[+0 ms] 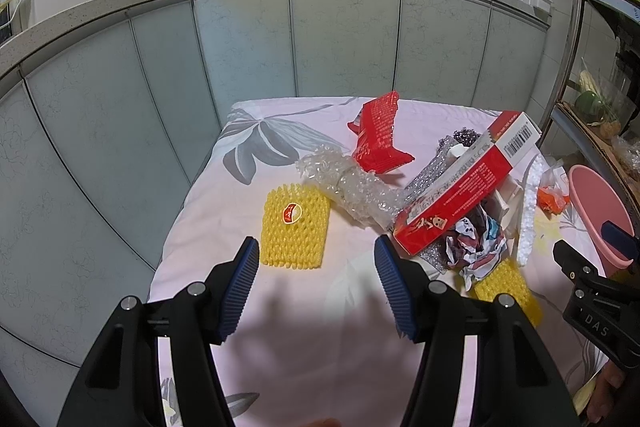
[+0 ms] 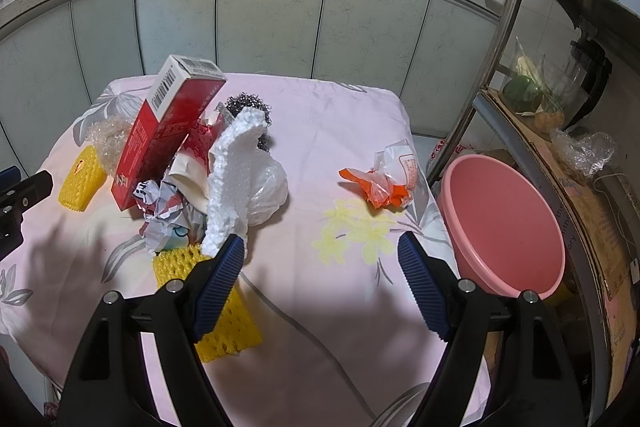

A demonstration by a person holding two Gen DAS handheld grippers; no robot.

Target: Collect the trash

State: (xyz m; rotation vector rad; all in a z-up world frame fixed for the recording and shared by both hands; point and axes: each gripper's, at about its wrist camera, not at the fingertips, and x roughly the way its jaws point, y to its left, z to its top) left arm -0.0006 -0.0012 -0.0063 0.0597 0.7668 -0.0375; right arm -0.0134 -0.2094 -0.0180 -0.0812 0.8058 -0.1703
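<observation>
At the bottom of each wrist view, the left gripper (image 1: 316, 253) and right gripper (image 2: 320, 247) stand wide open, holding nothing. Just beyond, at frame centre, trash lies on the pink cloth (image 2: 320, 115): yellow foam nets (image 1: 294, 227), a red carton (image 1: 460, 187), white foam (image 2: 230, 171). A pink basin (image 2: 504, 227) sits at right.

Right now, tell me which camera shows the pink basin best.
The right wrist view: the pink basin shows almost whole beside the table's right edge, its inside open to view. The left wrist view catches only part of it at the frame's right, behind the other gripper.
</observation>
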